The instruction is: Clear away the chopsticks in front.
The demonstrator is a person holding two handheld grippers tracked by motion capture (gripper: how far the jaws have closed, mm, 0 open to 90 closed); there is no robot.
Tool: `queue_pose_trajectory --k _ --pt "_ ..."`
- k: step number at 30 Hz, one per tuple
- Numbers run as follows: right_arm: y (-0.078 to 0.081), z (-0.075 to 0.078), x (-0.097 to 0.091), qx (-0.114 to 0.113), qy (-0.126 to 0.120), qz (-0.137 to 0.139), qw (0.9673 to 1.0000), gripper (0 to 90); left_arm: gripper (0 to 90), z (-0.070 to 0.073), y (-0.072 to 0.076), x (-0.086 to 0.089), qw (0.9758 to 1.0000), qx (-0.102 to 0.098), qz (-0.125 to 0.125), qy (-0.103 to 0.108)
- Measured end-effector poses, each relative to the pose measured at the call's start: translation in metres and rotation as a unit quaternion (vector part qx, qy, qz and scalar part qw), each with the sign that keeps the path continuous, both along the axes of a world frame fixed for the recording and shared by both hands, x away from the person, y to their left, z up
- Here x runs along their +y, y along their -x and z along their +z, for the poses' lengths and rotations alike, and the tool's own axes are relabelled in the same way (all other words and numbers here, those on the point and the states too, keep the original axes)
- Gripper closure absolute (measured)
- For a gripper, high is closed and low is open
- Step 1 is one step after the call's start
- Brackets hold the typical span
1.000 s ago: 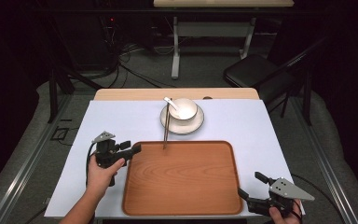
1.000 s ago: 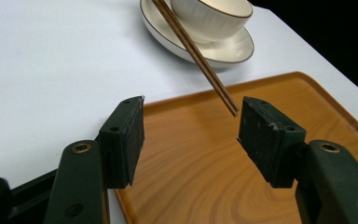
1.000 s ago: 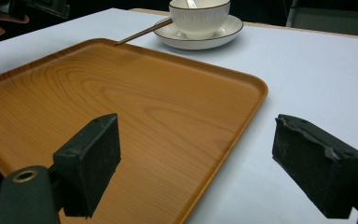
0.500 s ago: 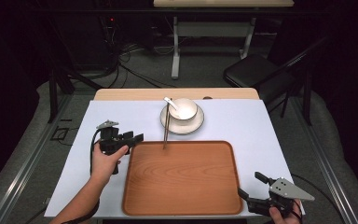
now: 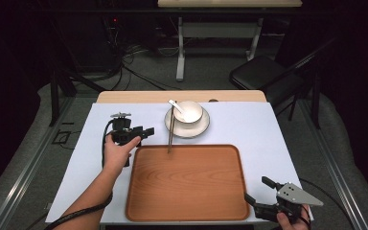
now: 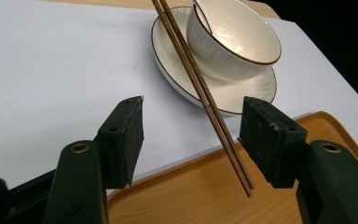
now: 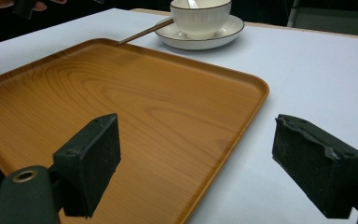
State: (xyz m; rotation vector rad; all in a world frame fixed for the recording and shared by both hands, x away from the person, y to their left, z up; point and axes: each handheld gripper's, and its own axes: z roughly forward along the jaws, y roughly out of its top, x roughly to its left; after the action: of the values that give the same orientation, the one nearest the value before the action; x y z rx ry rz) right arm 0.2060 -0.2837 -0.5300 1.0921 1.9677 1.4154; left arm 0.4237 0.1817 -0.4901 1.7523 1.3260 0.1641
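A white bowl [image 5: 188,111] with a spoon [image 5: 175,104] in it stands on a white plate [image 5: 199,128] at the back of the table. A pair of brown chopsticks [image 5: 170,129] leans from the plate's rim down onto the far edge of a wooden tray [image 5: 187,187]. My left gripper [image 5: 146,132] is open just left of the chopsticks. In the left gripper view the chopsticks [image 6: 200,88] run between its jaws, nearer the right one, untouched. My right gripper [image 5: 258,190] is open at the tray's front right corner, with the tray's edge [image 7: 256,93] between its jaws.
A white sheet [image 5: 249,124] covers the tabletop. A black chair [image 5: 263,74] stands behind the table at the right. Cables [image 5: 139,72] lie on the floor at the back. The right gripper sits close to the table's front edge.
My left gripper has moved away from the person and to the right, up to the chopsticks. The right gripper has stayed where it was.
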Motion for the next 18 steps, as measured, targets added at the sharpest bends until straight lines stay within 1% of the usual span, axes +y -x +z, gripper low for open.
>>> queue_pose_trajectory --k 3,5,6,11,12,13,14,15,18 --pt "0.000 0.000 0.000 0.001 -0.003 -0.001 1.0000 14.4 40.6 0.002 -0.008 -0.006 0.9999 0.015 0.001 -0.007" --pt "0.000 0.000 0.000 0.002 -0.003 0.000 1.0000 14.4 40.9 0.002 -0.011 -0.008 0.9998 0.015 0.002 -0.008" --pt "0.000 0.000 -0.001 0.002 -0.002 0.000 1.0000 14.4 40.9 0.002 -0.014 -0.010 0.9998 0.019 0.005 -0.006" --pt "0.000 0.000 -0.001 0.000 -0.003 0.001 1.0000 14.4 42.4 0.002 -0.023 -0.023 0.9992 0.037 0.001 -0.018" --pt "0.000 0.000 -0.001 -0.001 -0.003 0.001 1.0000 14.4 43.8 0.002 -0.025 -0.027 0.9989 0.042 -0.001 -0.023" --pt "0.000 0.000 -0.001 -0.001 -0.003 0.001 1.0000 14.4 45.2 0.002 -0.025 -0.027 0.9989 0.042 -0.001 -0.023" --pt "0.000 0.000 -0.001 -0.001 -0.003 0.002 1.0000 14.4 45.2 0.002 -0.026 -0.030 0.9986 0.047 -0.001 -0.025" --pt "0.001 0.000 -0.001 -0.001 -0.004 0.002 1.0000 14.4 48.4 0.002 -0.028 -0.034 0.9981 0.054 -0.003 -0.030" --pt "0.001 0.000 -0.001 -0.001 -0.004 0.002 1.0000 14.4 54.3 0.001 -0.031 -0.040 0.9969 0.067 -0.006 -0.041"
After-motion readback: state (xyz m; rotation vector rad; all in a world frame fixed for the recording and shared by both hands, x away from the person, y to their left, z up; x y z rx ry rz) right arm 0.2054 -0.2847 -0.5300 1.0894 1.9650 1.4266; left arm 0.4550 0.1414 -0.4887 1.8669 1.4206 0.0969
